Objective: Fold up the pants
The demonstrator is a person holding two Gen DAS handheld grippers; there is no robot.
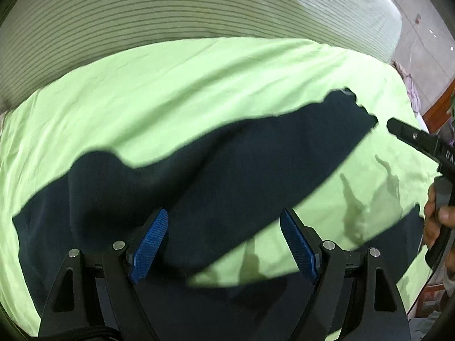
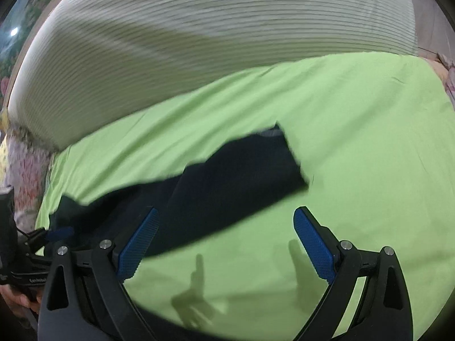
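Dark navy pants (image 1: 216, 164) lie spread on a light green bed sheet (image 1: 184, 85). One leg runs to the far right and a second dark part lies near the front edge. My left gripper (image 1: 224, 221) is open and empty, hovering above the pants' middle. In the right wrist view the pants (image 2: 236, 170) lie ahead and to the left on the sheet (image 2: 355, 142). My right gripper (image 2: 227, 221) is open and empty above the sheet, its left finger over the pants' edge. The right gripper also shows in the left wrist view (image 1: 398, 128), just past the leg's end.
A striped pale blanket (image 1: 142, 14) lies behind the sheet, also in the right wrist view (image 2: 199, 42). Floral bedding (image 2: 25, 176) sits at the left. A tiled floor (image 1: 421, 51) and wooden bed edge (image 1: 438, 105) are at the right.
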